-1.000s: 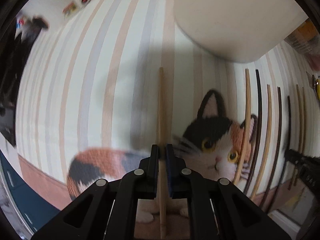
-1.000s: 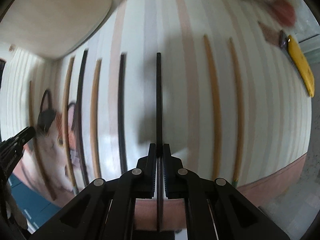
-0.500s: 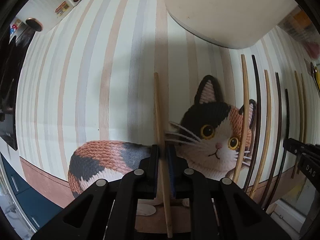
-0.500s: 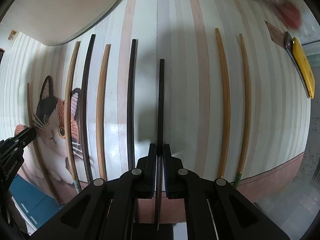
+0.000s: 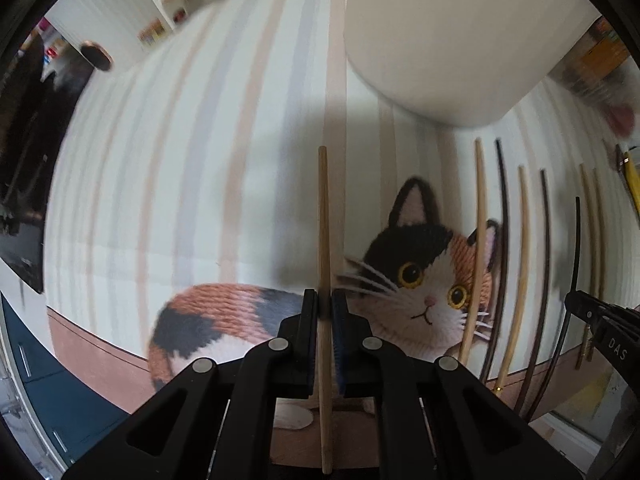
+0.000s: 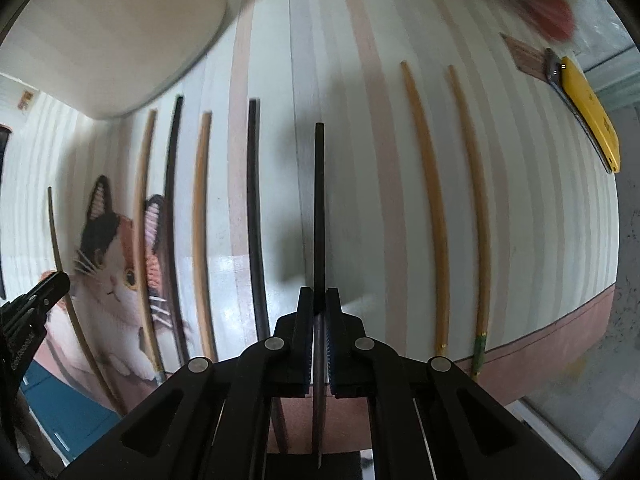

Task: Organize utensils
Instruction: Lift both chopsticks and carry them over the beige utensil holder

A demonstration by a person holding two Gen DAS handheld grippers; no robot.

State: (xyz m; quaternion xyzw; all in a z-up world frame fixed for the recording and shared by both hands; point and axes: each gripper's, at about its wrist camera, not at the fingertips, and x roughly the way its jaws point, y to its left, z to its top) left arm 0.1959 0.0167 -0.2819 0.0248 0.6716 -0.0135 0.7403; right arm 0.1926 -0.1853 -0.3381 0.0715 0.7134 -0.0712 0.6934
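My left gripper (image 5: 325, 304) is shut on a light wooden chopstick (image 5: 323, 216) and holds it above the striped cat mat (image 5: 160, 184); that chopstick also shows in the right wrist view (image 6: 60, 264). My right gripper (image 6: 318, 300) is shut on a dark chopstick (image 6: 319, 200), held just above the mat; it also shows in the left wrist view (image 5: 576, 256). Several chopsticks lie in a row on the mat: light (image 6: 202, 216) and dark (image 6: 253, 208) ones to the left of the held dark one, two tan ones (image 6: 430, 200) to the right.
A cream rounded tray or board (image 5: 448, 36) lies at the mat's far side. A yellow utility knife (image 6: 588, 112) rests at the far right edge. The left gripper's body (image 6: 28, 320) sits at the left of the right wrist view. Clutter surrounds the mat.
Both grippers shifted slightly over the mat while holding their chopsticks; the right one's dark chopstick now sits a little further from the row's dark stick. Grips are unchanged.
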